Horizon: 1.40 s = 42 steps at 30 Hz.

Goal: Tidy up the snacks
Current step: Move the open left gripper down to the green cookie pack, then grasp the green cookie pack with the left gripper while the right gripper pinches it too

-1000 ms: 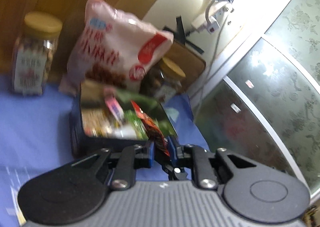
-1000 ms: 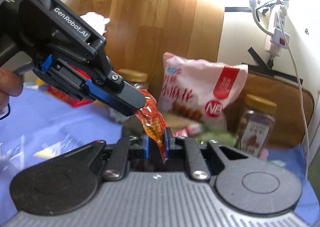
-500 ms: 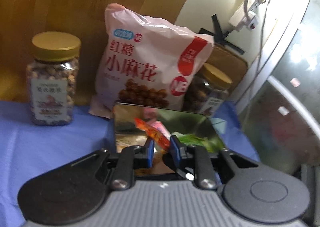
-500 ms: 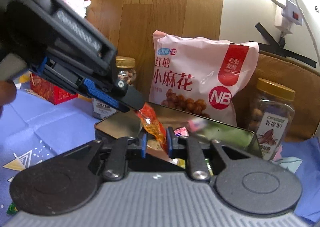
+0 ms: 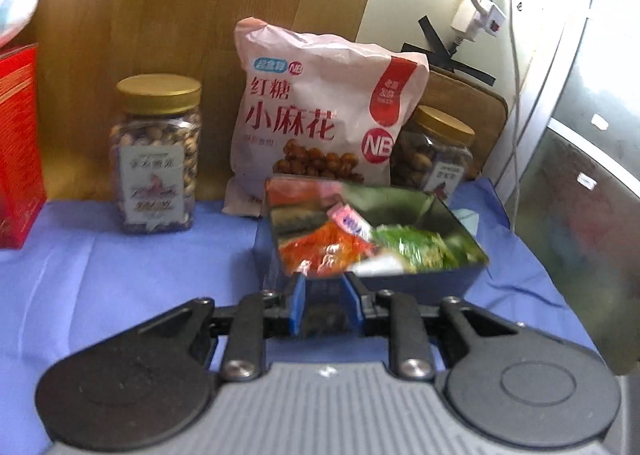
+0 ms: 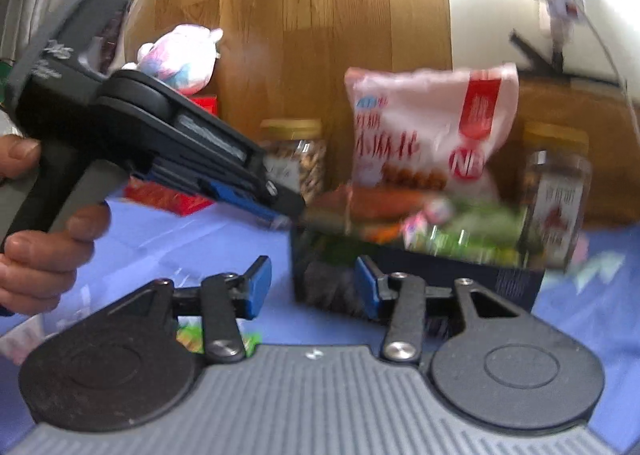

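Note:
A dark blue tin box (image 5: 420, 283) with a mirrored inside stands on the blue cloth and holds several snack packets. An orange-red packet (image 5: 320, 251) lies at its near left, next to a pink one (image 5: 352, 223) and green ones (image 5: 412, 245). My left gripper (image 5: 325, 305) is open and empty just in front of the box's near wall. My right gripper (image 6: 314, 289) is open wide and empty before the box (image 6: 420, 279). In the right wrist view the left gripper's fingers (image 6: 280, 207) reach the box's left rim.
A pink snack bag (image 5: 324, 123) leans on the wooden board behind the box, with a gold-lidded nut jar (image 5: 156, 155) at left and another (image 5: 436, 151) at right. A red carton (image 5: 18, 147) stands far left. A small green packet (image 6: 218, 339) lies under my right gripper.
Both grippers let go of the orange-red packet, which now lies in the box. Both have opened and drawn back a little; the right one opened wide.

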Each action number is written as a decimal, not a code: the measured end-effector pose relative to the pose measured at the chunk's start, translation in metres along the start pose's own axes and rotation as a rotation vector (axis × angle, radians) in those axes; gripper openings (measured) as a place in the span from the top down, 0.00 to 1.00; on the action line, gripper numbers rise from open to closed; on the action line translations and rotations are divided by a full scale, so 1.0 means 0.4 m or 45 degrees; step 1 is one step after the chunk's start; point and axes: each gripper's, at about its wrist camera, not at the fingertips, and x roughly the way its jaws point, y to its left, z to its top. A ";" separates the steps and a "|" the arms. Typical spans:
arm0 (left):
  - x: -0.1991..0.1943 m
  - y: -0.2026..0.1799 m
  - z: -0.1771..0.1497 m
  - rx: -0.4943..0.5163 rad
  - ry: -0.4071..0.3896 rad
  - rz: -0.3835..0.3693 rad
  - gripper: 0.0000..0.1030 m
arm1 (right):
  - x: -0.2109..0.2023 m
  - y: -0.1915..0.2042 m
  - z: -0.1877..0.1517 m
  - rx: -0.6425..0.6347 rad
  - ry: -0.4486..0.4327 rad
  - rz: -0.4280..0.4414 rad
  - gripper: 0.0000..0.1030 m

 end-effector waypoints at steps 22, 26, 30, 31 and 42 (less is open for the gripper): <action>-0.118 0.096 -0.262 -0.226 0.106 -0.024 0.64 | 0.005 0.158 -0.103 0.050 0.323 0.230 0.46; -0.147 0.116 -0.273 -0.232 0.087 0.003 0.63 | -0.023 0.203 -0.113 -0.029 0.332 0.357 0.43; -0.180 0.146 -0.284 -0.269 0.075 -0.004 0.63 | -0.031 0.219 -0.113 -0.064 0.349 0.399 0.44; -0.188 0.151 -0.284 -0.270 0.066 0.003 0.63 | -0.030 0.216 -0.109 -0.056 0.346 0.393 0.44; -0.156 0.144 -0.251 -0.229 0.081 -0.027 0.60 | 0.000 0.199 -0.098 -0.042 0.368 0.271 0.44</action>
